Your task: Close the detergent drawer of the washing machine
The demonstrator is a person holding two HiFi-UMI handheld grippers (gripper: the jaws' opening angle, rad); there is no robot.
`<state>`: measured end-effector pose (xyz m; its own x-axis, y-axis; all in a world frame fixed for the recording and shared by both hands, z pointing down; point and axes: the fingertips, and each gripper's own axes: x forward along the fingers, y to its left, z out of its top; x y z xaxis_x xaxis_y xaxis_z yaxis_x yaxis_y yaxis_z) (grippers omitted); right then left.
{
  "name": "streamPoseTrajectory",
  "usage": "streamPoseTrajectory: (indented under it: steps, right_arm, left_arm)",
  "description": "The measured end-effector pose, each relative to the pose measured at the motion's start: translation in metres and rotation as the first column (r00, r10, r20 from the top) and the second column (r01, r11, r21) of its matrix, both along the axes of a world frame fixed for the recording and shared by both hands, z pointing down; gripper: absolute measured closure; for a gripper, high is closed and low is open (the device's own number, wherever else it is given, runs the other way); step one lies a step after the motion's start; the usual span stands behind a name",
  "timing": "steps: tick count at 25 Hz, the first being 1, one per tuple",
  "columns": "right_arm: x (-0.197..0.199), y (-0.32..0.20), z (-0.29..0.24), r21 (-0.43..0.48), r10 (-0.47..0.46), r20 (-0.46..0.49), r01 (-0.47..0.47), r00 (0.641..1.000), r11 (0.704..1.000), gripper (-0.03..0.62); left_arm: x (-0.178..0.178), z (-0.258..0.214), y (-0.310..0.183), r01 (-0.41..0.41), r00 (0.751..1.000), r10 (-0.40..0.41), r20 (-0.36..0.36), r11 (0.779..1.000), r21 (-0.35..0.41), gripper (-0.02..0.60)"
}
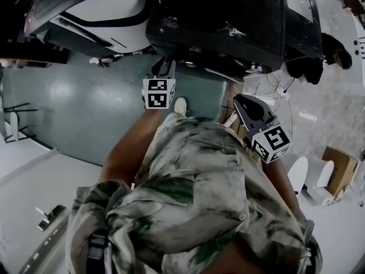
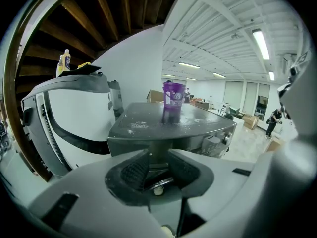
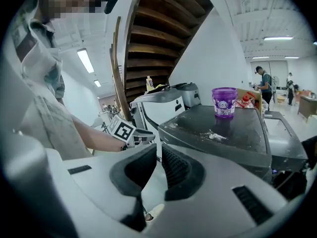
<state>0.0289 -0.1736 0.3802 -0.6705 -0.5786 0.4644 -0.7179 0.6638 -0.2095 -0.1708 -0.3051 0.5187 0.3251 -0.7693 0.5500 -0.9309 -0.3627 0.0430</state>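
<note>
The washing machine (image 1: 217,21) is dark, with powder spilled on its flat top (image 2: 168,125) and a purple cup (image 2: 174,95) standing on it. Its front panel with a knob (image 2: 229,138) shows in the left gripper view, but I cannot make out the detergent drawer or how it stands. My left gripper (image 2: 153,170) is open and empty, a short way in front of the machine's near corner. My right gripper (image 3: 158,167) has a narrow gap between its pads and holds nothing; it hangs back to the right. The left gripper (image 3: 143,135) also shows in the right gripper view.
A white machine (image 2: 74,113) stands close on the washer's left, with a bottle (image 2: 64,61) on top. A wooden staircase (image 3: 158,33) rises behind. A cardboard box (image 1: 342,167) and white chairs (image 1: 299,173) are at the right. A person (image 3: 262,83) stands far off.
</note>
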Motion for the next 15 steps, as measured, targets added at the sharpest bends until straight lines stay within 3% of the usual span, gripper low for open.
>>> streamPoseTrajectory:
  steps: [8,15]
  right_arm:
    - [0.022,0.026,-0.002,0.029,-0.034,0.033,0.033,0.999,0.999,0.543]
    - [0.046,0.051,0.003,0.023,-0.059,0.046,0.058,0.997,0.998,0.546]
  left_arm:
    - [0.024,-0.038,0.044,-0.001,1.000,0.002,-0.017,0.999,0.032,0.454]
    - [0.054,-0.065,0.091,-0.026,0.999,0.028,-0.043,0.999,0.033,0.501]
